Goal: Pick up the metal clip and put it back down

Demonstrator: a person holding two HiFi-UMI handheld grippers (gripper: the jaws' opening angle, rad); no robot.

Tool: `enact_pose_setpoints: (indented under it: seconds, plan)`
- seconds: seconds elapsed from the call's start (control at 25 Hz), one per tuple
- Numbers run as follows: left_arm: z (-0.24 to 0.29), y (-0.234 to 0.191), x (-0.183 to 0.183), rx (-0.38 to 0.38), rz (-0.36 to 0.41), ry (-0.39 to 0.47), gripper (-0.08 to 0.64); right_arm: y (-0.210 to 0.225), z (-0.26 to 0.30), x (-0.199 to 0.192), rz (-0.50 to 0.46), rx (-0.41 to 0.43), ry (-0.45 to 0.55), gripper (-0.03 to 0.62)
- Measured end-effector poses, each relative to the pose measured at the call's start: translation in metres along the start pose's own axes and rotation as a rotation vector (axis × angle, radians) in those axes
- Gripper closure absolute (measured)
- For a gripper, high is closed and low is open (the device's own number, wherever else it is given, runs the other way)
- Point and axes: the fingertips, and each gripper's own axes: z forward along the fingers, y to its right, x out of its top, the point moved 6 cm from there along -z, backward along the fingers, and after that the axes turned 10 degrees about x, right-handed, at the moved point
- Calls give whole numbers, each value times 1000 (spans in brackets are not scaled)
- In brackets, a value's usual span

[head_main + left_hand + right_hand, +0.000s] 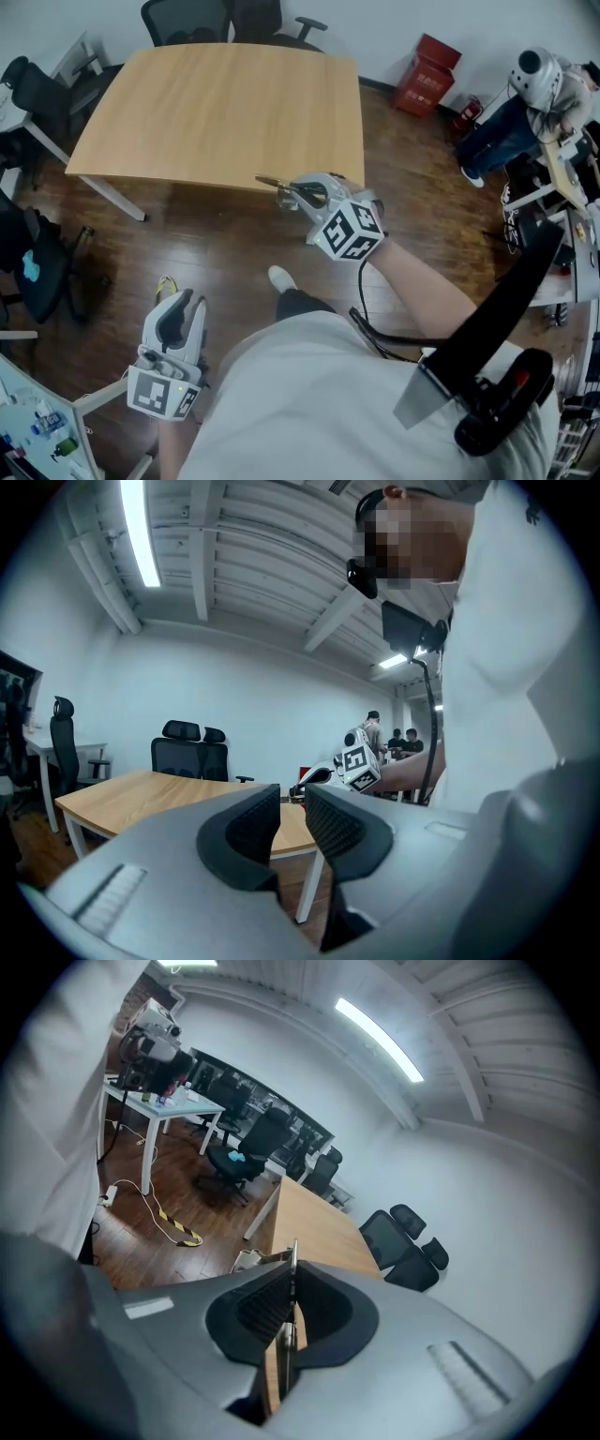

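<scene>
My right gripper (pixel 295 192) hangs just over the front edge of the wooden table (pixel 225 103), shut on the metal clip (pixel 277 185), whose thin wire handle sticks out to the left. In the right gripper view the clip (pixel 294 1255) shows as a thin metal strip pinched between the dark pads, held in the air above the floor and the table's edge (pixel 309 1227). My left gripper (pixel 185 302) is held low at the person's left side, far from the clip. Its pads (pixel 253 827) stand a small gap apart with nothing between them.
Two black office chairs (pixel 187 19) stand behind the table. A red box (pixel 427 75) sits on the floor at the back right, and a black chair (pixel 37 272) at the left. Desks with gear and cables (pixel 562 187) crowd the right side. The floor is dark wood.
</scene>
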Motion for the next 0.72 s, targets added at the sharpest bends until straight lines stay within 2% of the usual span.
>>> enact_pose_setpoints:
  seconds: [0.16,0.32,0.52,0.72]
  plan:
    - [26,-13,4,49,-2,-19,489,40,43,-49,0,-11,-45,589]
    - [51,-25,8,92,-25,-74,489,73,96,-101,-26,-2,-89,589]
    - [96,-39,11,108,-57,-139,489,110,158,-165,-33,-2,-161,589]
    - [132,-47,12,109,-70,-163,489,120,190,-194,-81,31,-197,589]
